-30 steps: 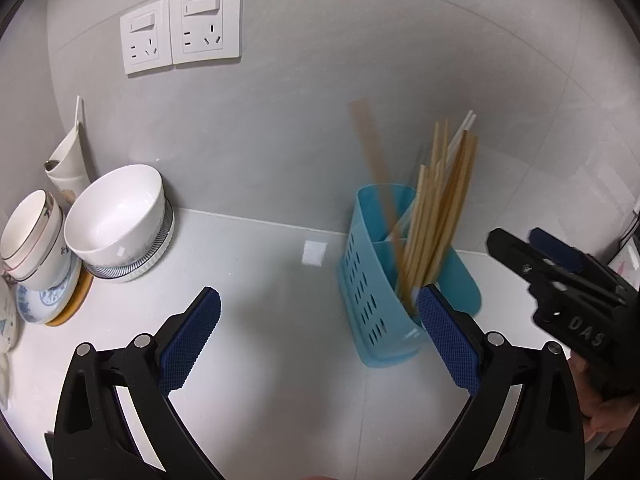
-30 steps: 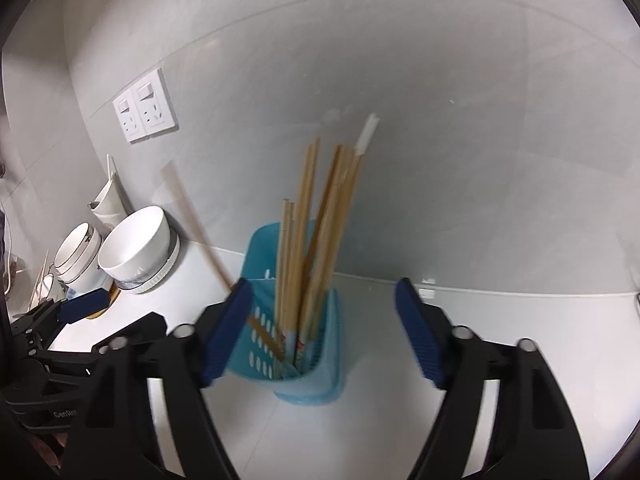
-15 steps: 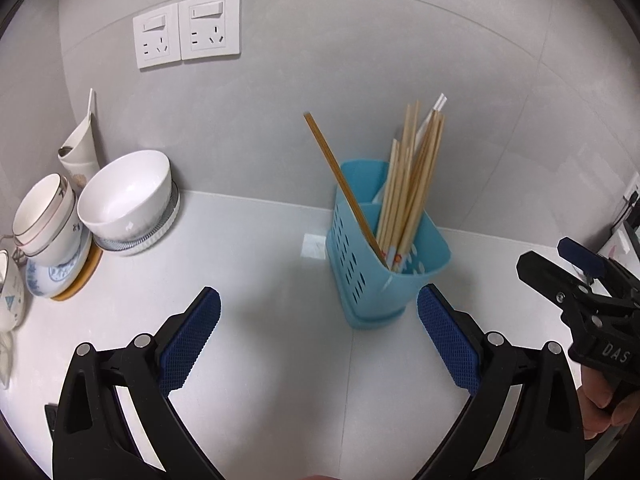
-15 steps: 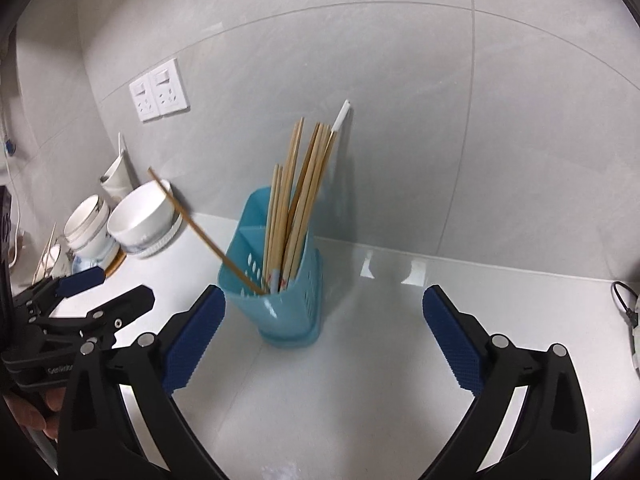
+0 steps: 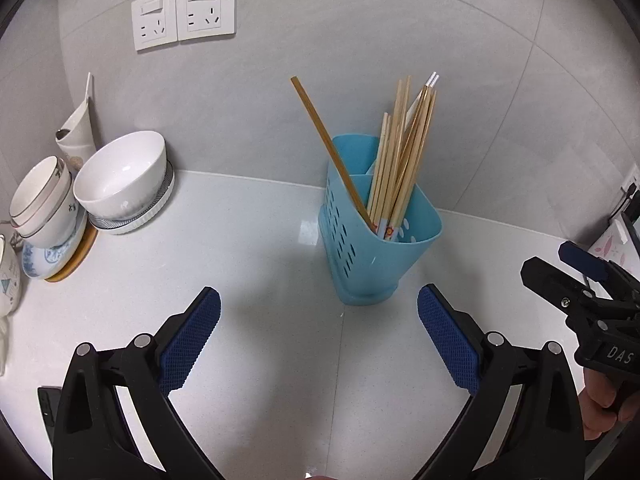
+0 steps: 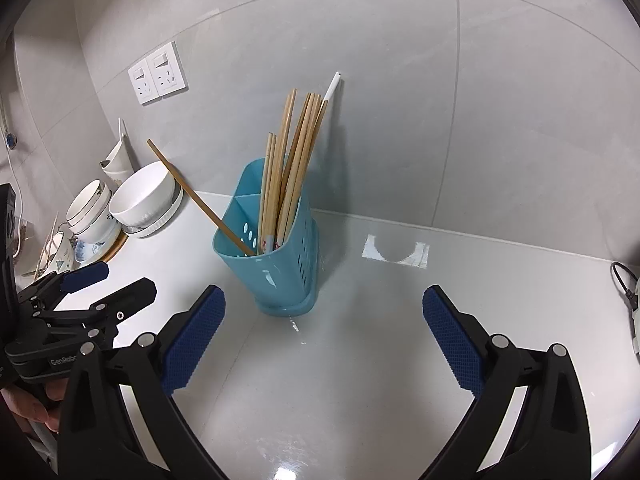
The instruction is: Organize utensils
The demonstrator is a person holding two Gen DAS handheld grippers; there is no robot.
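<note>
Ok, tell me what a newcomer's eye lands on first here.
The blue holder stands mid-counter near the wall, packed with upright chopsticks, while one lone chopstick leans out sharply to the left. White bowls are stacked at the far left under two wall sockets. Both claws, left and right, hang open and empty in front of the holder.

Both wrist views look steeply down from near, sharing the blue holder (image 5: 376,240) on the counter (image 5: 248,264).
</note>
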